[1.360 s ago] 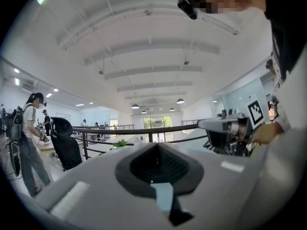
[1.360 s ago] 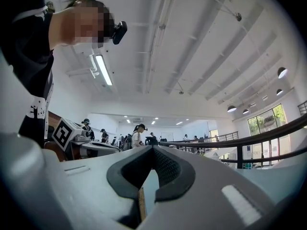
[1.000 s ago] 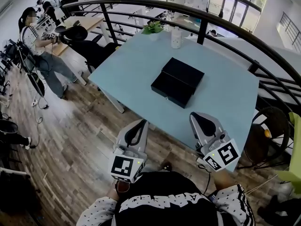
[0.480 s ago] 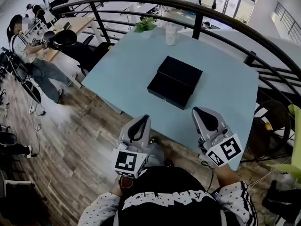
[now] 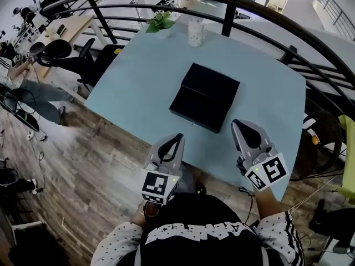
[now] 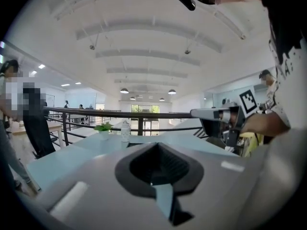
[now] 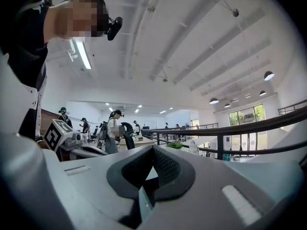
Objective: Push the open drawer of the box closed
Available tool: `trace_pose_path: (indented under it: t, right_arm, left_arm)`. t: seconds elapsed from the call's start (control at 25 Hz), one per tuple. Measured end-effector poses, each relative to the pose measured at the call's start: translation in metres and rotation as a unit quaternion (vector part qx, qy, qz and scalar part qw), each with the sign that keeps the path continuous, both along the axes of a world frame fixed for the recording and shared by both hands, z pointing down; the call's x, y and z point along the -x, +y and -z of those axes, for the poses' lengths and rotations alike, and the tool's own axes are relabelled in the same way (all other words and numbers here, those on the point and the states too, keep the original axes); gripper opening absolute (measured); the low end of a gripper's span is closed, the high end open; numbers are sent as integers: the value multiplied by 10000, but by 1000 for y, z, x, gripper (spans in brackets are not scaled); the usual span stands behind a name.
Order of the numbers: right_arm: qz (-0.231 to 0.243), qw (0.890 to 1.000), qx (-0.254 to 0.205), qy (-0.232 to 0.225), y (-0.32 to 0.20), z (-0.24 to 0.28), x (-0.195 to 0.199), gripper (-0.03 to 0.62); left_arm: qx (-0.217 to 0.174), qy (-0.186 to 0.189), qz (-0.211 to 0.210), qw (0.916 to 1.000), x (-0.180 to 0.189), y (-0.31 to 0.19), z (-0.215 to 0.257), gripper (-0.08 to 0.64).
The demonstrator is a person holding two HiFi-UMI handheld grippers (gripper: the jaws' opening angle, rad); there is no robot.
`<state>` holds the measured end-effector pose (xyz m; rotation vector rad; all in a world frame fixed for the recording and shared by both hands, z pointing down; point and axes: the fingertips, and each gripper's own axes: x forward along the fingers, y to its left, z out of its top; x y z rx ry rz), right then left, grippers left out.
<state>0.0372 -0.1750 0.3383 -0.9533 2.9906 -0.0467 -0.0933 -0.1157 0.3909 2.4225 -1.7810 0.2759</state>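
Pale-blue tabletop (image 5: 138, 76) beside a curved black railing (image 5: 266, 10), wood floor below; potted plant (image 5: 161, 22) and a white bottle (image 5: 194, 32) at the far edge.

Item: black box (image 5: 213, 85), near the tabletop's middle. Its drawer (image 5: 193, 108) stands partly out on the side facing the person, with a small knob on its front.

Left tool (image 5: 176, 138): jaws together, nothing between them. Held low by the tabletop's near edge, pointing toward the box, marker cube toward the person's chest.

Right tool (image 5: 242, 127): jaws together, empty. Held alongside the left, over the near edge, roughly level, aimed past the box's right side.

Status: both tools are well apart from the drawer; closing not yet begun.

Handling note: closed tips probably make a fair pusher. Best to meet the drawer front squarely, near its middle, and press straight along its travel. An off-centre push would likely skew the drawer or slide the whole box. The spare tool could brace the box's far side.
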Motion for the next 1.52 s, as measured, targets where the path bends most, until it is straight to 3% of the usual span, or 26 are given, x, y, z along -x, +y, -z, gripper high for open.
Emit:
trace_pose_path:
  t: [0.4, 0.6, 1.0, 1.2, 1.52]
  right_arm:
    - [-575, 9973, 339, 297, -68, -37, 15, 3]
    - [-984, 9926, 531, 466, -109, -62, 22, 3]
    - [-1904, 9706, 1089, 991, -171, -124, 8, 3]
    - [-2096, 9591, 1433, 1247, -191, -152, -7, 5]
    - [-2161, 9424, 1894, 1710, -214, -195, -24, 36]
  left_arm:
    - [485, -23, -461, 9978, 15, -49, -43, 0]
    - [602, 184, -600, 9962, 31, -76, -57, 0]
    - [1090, 409, -1302, 9846, 31, -107, -105, 0]
    - [1500, 382, -1262, 9798, 23, -106, -132, 0]
    - [1837, 374, -790, 9791, 15, -102, -167, 0]
